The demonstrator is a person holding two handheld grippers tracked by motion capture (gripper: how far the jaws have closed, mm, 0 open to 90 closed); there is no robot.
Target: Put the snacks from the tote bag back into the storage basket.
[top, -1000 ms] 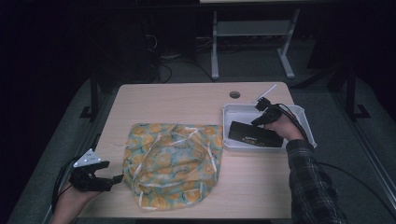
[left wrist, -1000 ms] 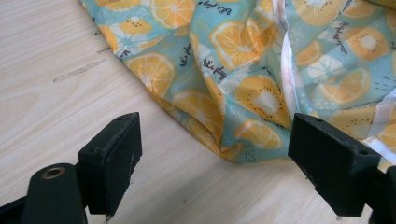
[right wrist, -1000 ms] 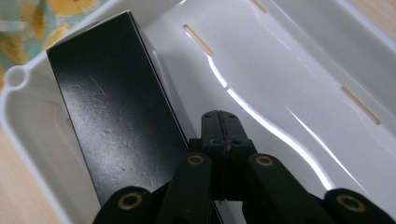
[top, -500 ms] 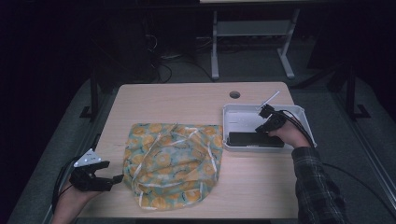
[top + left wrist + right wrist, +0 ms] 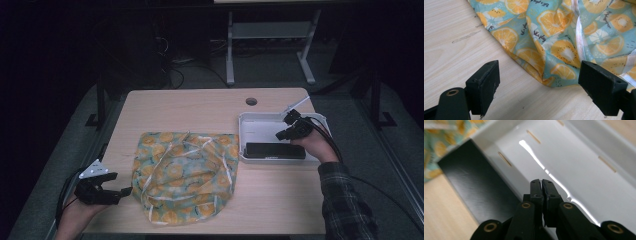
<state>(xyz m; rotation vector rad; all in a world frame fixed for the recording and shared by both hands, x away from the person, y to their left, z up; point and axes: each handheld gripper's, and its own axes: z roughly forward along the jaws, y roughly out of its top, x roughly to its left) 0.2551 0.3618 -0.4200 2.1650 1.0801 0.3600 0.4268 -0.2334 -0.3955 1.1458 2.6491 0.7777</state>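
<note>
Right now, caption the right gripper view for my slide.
Shut right gripper above the white tray, black slab leaning at the tray's wall.

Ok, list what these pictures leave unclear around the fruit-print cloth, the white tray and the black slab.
- Black slab: high view too small, right gripper view cuts it off; what it is stays unclear.
- Fruit-print cloth: its folds hide anything beneath or inside.
- White tray: the right tongs cover part of its floor.
- Cloth lettering: blurred in the left gripper view.

Teal bag [image 5: 187, 175] with orange citrus print, white tray [image 5: 262, 127], seemingly black box [image 5: 275, 150]
</note>
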